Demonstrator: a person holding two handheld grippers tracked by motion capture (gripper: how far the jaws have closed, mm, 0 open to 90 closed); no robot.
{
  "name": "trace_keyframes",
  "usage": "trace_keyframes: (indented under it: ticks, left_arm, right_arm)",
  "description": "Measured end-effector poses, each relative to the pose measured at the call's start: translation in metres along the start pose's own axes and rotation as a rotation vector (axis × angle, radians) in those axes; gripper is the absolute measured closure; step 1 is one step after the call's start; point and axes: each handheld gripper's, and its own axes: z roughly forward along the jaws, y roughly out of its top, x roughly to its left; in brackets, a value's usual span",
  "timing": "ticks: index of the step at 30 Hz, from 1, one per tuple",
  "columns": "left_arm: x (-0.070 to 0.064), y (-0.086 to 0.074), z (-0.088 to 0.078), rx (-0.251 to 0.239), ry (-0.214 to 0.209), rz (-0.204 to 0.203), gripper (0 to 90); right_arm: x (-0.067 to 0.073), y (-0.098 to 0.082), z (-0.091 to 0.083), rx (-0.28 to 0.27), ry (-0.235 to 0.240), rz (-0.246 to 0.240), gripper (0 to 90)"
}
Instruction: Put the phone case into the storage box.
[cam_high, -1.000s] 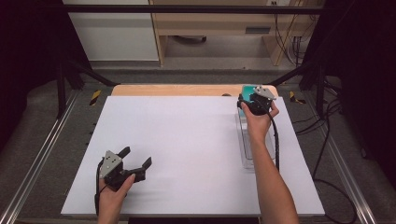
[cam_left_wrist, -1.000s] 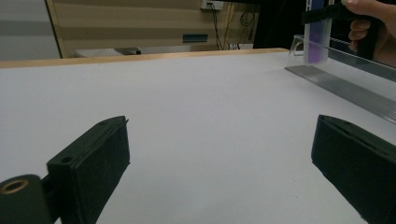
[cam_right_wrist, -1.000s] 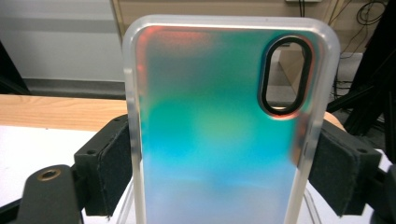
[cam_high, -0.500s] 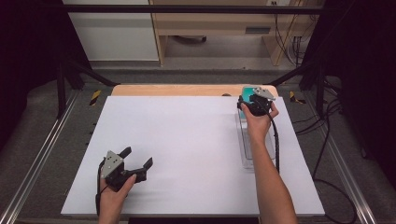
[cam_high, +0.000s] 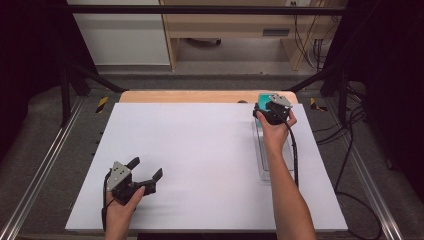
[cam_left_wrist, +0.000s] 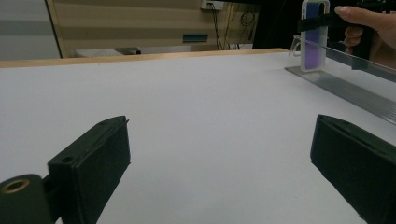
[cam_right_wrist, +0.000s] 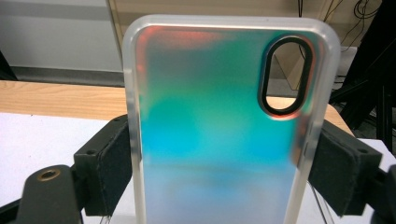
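The phone case (cam_right_wrist: 219, 126) stands up between the two jaws of the right gripper (cam_high: 271, 109), over the far end of the clear tray (cam_high: 263, 165), and the left gripper (cam_high: 134, 179) sits far off on the table (cam_high: 200, 145).

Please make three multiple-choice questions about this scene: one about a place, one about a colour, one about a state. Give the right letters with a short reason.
1. Where is the clear stand on the white table?
A. near the right edge
B. near the left edge
C. in the middle

2. Which colour shows most on the phone case?
A. plain black
B. teal, shifting to red at the top
C. bright yellow

3. How is the left hand-held gripper?
A. shut on the phone case
B. shut on a cable
C. open, with nothing between its jaws

Answers:
1 A: in the high view the stand lies along the right side.
2 B: the right gripper view shows a teal back with a red upper edge.
3 C: in the left gripper view the jaws stand wide apart over bare table.
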Motion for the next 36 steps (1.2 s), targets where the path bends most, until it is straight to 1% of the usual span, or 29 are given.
trace_keyframes:
  ticks: [4,12,14,20,31,36]
  left_arm:
    - [-0.0002,0.0002,-0.0001,-0.001,-0.001,0.002,4.6]
    - [-0.0001,0.0001,-0.0001,0.000,0.000,0.001,4.5]
    - [-0.0002,0.0001,0.0001,-0.001,-0.002,0.003,4.6]
    - [-0.0013,-0.0002,0.0008,0.003,-0.003,0.004,4.6]
    - [-0.0022,-0.0005,0.0016,0.004,-0.003,0.005,4.5]
    - [-0.0019,-0.0005,0.0014,0.003,-0.001,0.004,4.6]
  right_arm:
    - [-0.0002,-0.0002,0.0004,0.001,-0.003,-0.003,17.2]
    - [-0.0036,0.0005,-0.0001,-0.005,-0.007,0.005,17.0]
    - [-0.0042,-0.0001,0.0002,-0.002,-0.007,0.000,17.0]
    - [-0.0034,-0.0014,0.0011,0.006,-0.005,-0.014,17.0]
    - [-0.0039,-0.0022,0.0024,0.005,-0.004,-0.007,16.8]
    - [-0.0037,-0.0020,0.0025,0.001,-0.008,-0.011,16.8]
